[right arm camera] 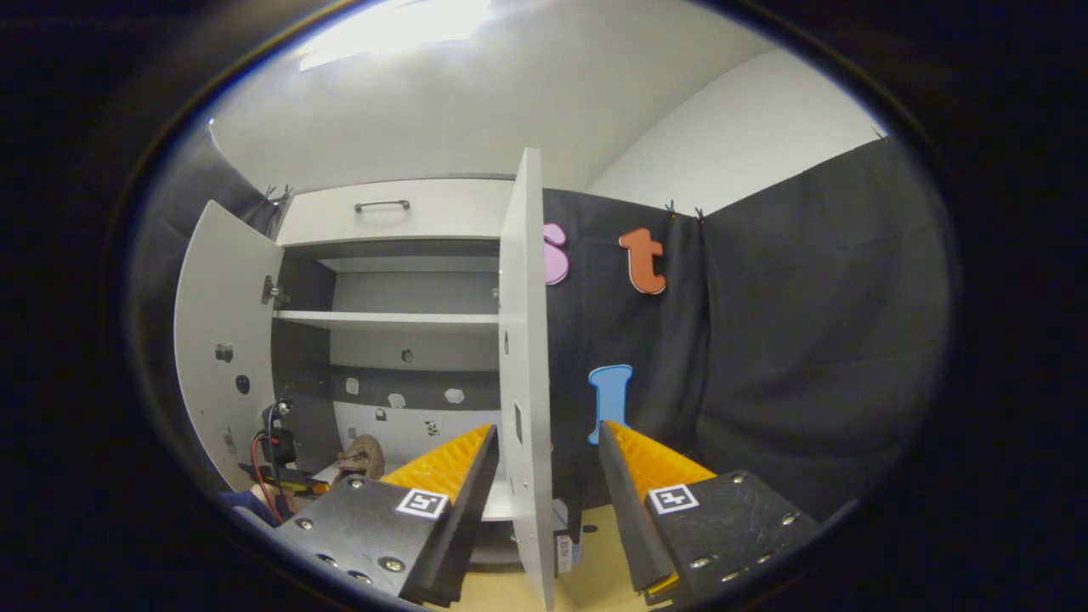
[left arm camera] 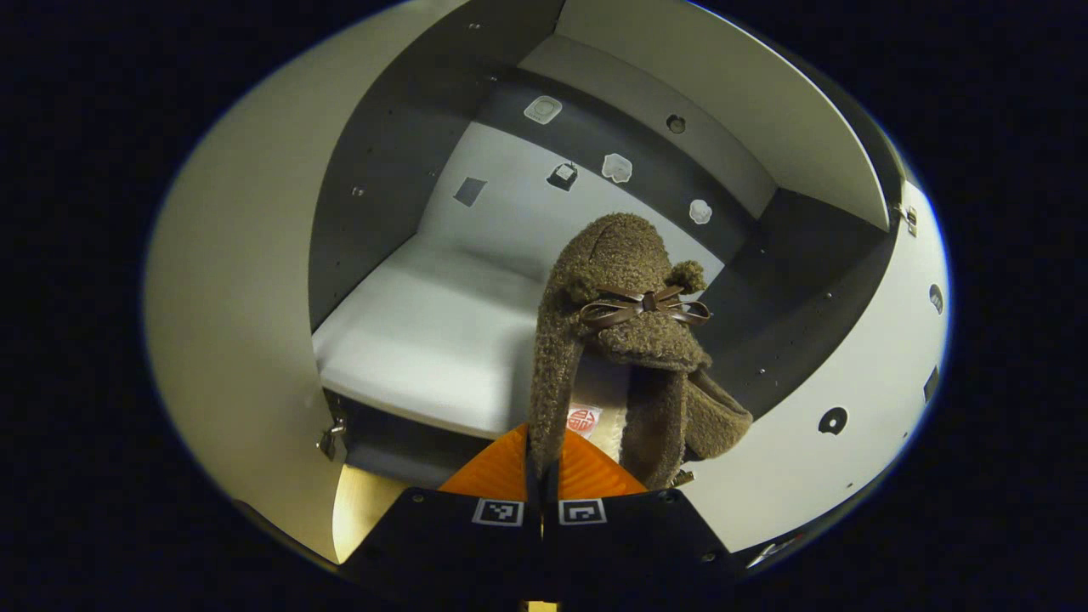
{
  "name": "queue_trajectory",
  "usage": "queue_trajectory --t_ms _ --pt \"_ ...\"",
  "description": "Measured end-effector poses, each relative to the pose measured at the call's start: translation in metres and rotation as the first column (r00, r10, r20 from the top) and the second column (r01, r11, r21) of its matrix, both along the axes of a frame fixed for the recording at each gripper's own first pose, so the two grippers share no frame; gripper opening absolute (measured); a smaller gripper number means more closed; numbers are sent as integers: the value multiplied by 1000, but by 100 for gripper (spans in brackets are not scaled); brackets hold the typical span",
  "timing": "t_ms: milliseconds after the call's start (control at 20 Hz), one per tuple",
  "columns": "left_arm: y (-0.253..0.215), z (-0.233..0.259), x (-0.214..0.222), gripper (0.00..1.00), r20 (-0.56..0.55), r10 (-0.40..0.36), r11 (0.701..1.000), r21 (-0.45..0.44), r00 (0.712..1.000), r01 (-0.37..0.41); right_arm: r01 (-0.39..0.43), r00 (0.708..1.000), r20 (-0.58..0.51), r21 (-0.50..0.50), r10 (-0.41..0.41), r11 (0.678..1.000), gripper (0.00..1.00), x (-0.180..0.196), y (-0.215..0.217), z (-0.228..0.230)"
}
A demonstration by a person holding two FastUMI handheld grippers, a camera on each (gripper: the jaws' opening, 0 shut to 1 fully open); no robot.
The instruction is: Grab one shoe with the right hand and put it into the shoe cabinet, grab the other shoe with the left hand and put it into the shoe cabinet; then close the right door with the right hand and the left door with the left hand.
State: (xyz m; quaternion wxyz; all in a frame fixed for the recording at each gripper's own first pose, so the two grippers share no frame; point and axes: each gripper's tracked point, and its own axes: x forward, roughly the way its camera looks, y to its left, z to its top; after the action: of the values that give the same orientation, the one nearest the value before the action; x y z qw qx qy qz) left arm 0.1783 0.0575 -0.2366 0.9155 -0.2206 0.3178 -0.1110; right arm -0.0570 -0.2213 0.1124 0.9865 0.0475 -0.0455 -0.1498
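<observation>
Fuzzy brown shoe (left arm camera: 625, 340) (bow on top) hangs toe-up inside open shoe cabinet (left arm camera: 442, 340).

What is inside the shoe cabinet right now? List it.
The left claw holds a fuzzy brown shoe over the shoe cabinet's lower shelf. Bare shelf shows beside it; the part behind the shoe is hidden.

Shoe (left arm camera: 625, 340) above cabinet shelf (left arm camera: 425, 340), open right door (right arm camera: 523, 382) between right hand-held gripper (right arm camera: 544, 450) fingers

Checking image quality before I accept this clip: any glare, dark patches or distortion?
Left gripper view: sharp; fisheye bows the cabinet walls; the shoe is evenly lit, with shade under the shelf. Right gripper view: ceiling glare at top, right door edge bowed, lower cabinet interior dim.
</observation>
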Motion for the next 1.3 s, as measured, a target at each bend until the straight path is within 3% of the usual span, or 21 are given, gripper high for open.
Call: queue_trajectory --t_ms 50,350,700,800,1300 --pt "-1 -1 5 4 -1 3 1000 1 1000 -3 11 1000 -2 2 -11 1000 71 -2 -5 -2" --pt "1 -4 31 1 -5 19 1000 12 1000 -19 60 998 -27 22 -60 998 71 -6 -22 -16" --pt "7 -5 55 1 7 38 998 51 999 -38 67 997 -40 32 -65 997 67 1 -25 -24" --pt "4 -4 60 1 11 36 998 49 999 -36 67 997 -46 34 -66 997 71 4 -25 -27" --pt "-19 -1 76 2 51 -10 990 139 999 3 79 995 -67 55 -75 995 71 3 -29 -40"
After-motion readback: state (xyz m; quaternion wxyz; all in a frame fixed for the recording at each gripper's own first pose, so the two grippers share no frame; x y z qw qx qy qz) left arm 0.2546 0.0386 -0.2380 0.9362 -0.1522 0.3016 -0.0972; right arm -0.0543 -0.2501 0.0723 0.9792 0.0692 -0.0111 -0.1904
